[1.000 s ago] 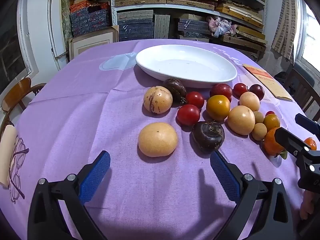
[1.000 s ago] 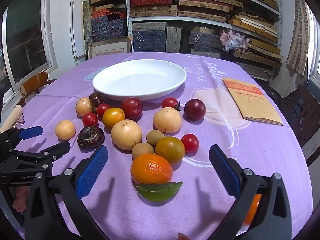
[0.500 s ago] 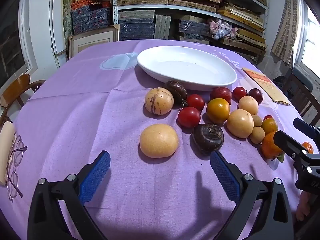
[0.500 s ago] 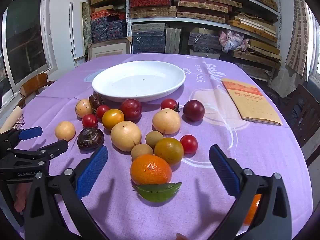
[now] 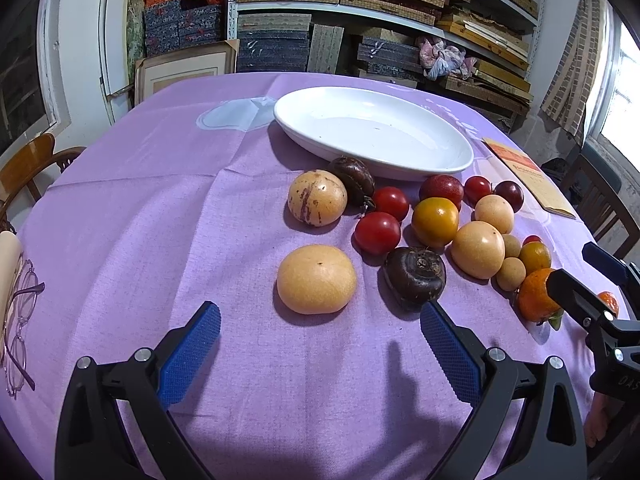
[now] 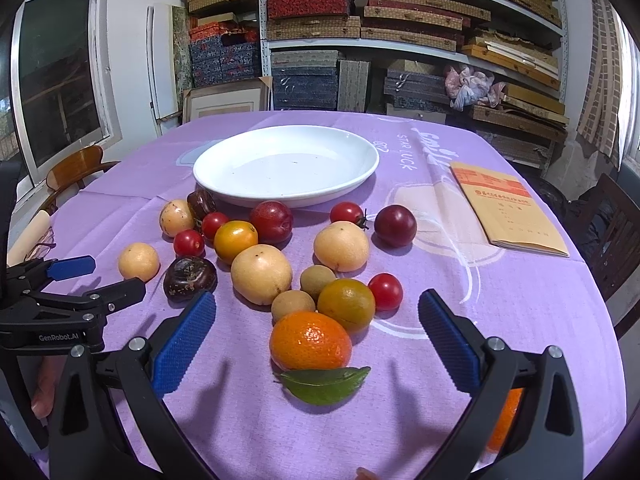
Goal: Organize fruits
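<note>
An empty white plate (image 5: 456,160) (image 6: 360,172) stands mid-table on the purple cloth. Several fruits lie in front of it: red tomatoes, plums, pale yellow round fruits, dark wrinkled ones. My left gripper (image 5: 320,344) is open and empty, just short of a pale yellow fruit (image 5: 316,279), with a dark fruit (image 5: 415,276) to its right. My right gripper (image 6: 316,336) is open and empty around an orange (image 6: 310,340) with a green leaf (image 6: 324,383). Each gripper shows in the other's view: the right one (image 5: 588,280), the left one (image 6: 100,276).
A brown envelope (image 6: 508,208) lies at the right of the cloth. Glasses (image 5: 18,328) and a pale roll lie at the left edge. A second orange (image 6: 504,420) sits behind my right finger. Wooden chairs stand on both sides, shelves with boxes behind.
Both grippers have drawn back and risen slightly, so the fruits sit a little farther off. Both stay open. No fruit has moved.
</note>
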